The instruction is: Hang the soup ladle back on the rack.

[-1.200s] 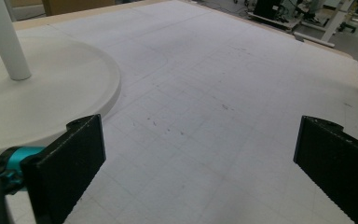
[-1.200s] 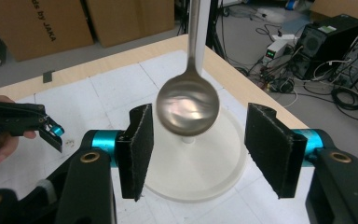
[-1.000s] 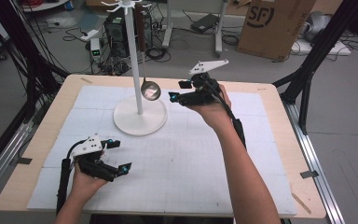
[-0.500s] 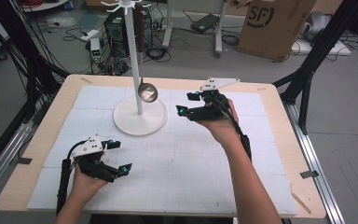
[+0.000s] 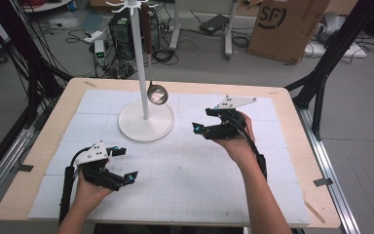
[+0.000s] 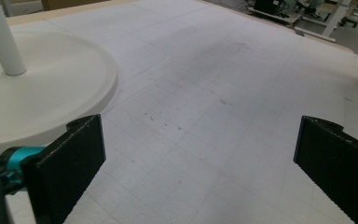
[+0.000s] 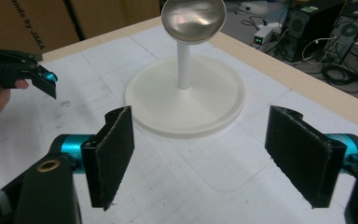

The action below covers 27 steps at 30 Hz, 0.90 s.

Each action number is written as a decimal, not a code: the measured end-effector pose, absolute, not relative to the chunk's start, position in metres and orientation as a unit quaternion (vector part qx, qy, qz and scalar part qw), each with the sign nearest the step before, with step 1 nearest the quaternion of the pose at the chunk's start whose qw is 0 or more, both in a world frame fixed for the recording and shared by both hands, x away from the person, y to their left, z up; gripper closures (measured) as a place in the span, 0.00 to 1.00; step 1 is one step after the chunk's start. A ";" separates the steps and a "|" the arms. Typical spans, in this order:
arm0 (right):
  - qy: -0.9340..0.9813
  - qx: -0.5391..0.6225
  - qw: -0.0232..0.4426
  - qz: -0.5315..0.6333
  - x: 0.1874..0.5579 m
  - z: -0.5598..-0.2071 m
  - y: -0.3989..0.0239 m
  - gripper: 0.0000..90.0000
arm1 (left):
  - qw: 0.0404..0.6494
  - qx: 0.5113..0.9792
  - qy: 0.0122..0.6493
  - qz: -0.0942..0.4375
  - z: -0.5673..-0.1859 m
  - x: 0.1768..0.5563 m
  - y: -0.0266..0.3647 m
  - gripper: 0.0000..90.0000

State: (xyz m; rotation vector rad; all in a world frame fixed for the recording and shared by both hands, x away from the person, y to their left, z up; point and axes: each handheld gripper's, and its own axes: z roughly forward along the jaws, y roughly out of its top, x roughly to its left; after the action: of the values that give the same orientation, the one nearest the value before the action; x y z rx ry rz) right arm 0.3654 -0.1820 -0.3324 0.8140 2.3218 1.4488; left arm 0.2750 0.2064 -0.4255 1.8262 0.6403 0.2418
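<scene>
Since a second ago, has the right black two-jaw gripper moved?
Yes. The right gripper drew back from the white stand's round base, toward the table's near edge, jaws opening, empty.

light: even, bright | shadows: faint | focus: soft, slightly grainy

Lab: cable tangle [image 5: 39, 73], floor computer [image 5: 119, 29], cardboard box [image 5: 287, 24].

High view overhead, tool views low — sharing stand base [image 5: 146, 126]
</scene>
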 end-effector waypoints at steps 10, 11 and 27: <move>0.797 0.300 0.129 0.508 0.353 -0.359 -0.199 0.19 | 0.558 0.776 0.276 0.102 -0.427 0.277 0.206 0.03; 0.796 0.303 0.128 0.508 0.351 -0.362 -0.201 0.18 | 0.558 0.776 0.276 0.102 -0.427 0.277 0.206 0.03; 0.797 0.330 0.121 0.490 0.321 -0.403 -0.225 0.12 | 0.562 0.774 0.272 0.104 -0.425 0.280 0.205 0.03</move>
State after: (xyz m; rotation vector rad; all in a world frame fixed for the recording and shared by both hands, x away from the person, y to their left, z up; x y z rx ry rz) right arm 0.3212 -0.2247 -0.4029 0.9653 2.3295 1.4320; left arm 0.2800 0.2047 -0.4246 1.8237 0.6399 0.2449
